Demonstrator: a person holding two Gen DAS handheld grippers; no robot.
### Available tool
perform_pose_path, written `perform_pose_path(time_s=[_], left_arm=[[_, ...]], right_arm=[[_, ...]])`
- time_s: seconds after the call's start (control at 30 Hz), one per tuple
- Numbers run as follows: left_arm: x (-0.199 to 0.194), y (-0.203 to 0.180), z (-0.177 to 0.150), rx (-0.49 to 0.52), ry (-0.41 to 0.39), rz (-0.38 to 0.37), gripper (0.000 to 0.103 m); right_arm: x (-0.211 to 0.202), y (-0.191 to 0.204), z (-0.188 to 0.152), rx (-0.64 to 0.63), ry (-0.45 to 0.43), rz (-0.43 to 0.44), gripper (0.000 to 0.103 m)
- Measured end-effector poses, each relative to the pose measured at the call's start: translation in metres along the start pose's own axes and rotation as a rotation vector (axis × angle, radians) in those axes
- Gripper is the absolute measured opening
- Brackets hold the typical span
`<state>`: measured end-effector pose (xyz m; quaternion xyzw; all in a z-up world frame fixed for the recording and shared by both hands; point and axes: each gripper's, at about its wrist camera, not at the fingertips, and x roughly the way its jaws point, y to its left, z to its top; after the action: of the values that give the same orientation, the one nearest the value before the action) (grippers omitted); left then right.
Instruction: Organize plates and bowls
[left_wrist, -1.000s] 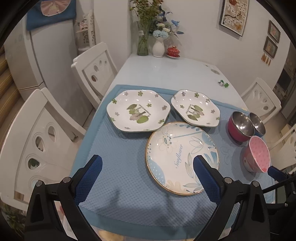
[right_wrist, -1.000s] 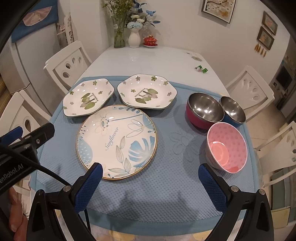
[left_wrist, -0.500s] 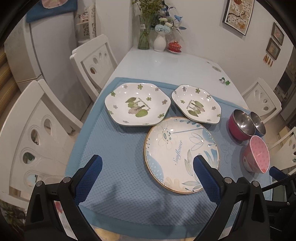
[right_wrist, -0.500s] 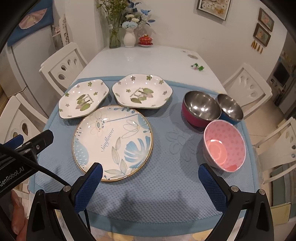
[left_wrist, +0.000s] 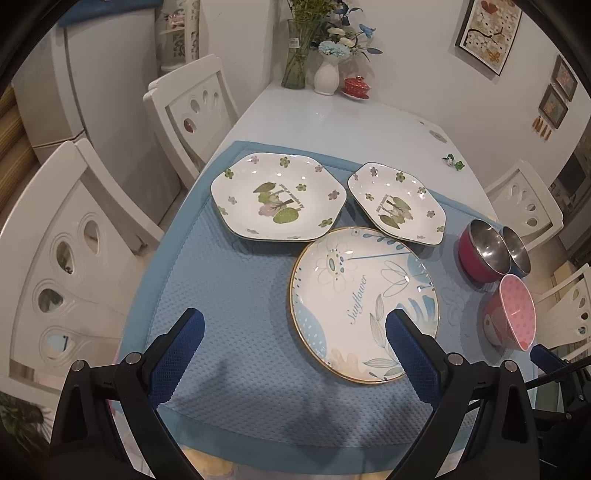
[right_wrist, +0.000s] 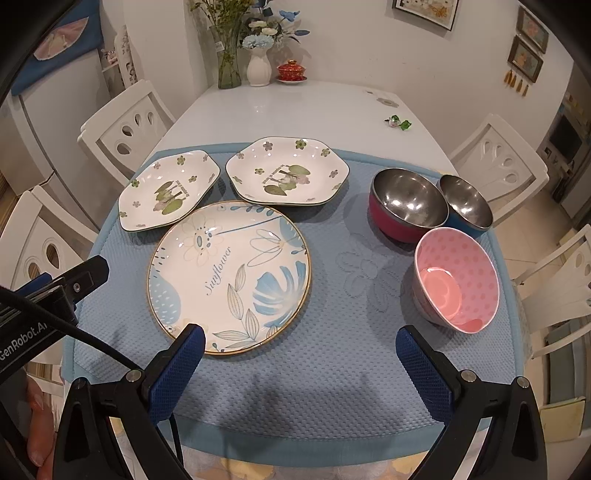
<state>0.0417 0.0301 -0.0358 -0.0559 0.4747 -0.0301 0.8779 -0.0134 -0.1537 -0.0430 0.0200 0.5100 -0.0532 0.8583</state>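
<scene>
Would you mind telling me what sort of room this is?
Most likely a home dining room: a white dining table ringed by white chairs, a flower vase at its far end, and framed pictures on the wall.

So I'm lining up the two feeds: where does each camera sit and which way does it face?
Left wrist: on the left gripper, above the mat's near-left, facing the plates; open fingers show.
Right wrist: on the right gripper, near-centre, facing plates and bowls; the left gripper shows at left.
Shared: round plate, pink bowl.
</scene>
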Motion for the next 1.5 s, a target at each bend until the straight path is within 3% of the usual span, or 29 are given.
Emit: perform_pose_path(time_s=[1.5], left_arm=[[-0.0035, -0.0085, -0.0014, 0.035, -0.016, -0.001, 0.099]], right_arm=[[0.0066, -0.0076, -0.0036, 0.033, 0.028, -0.004, 0.103]])
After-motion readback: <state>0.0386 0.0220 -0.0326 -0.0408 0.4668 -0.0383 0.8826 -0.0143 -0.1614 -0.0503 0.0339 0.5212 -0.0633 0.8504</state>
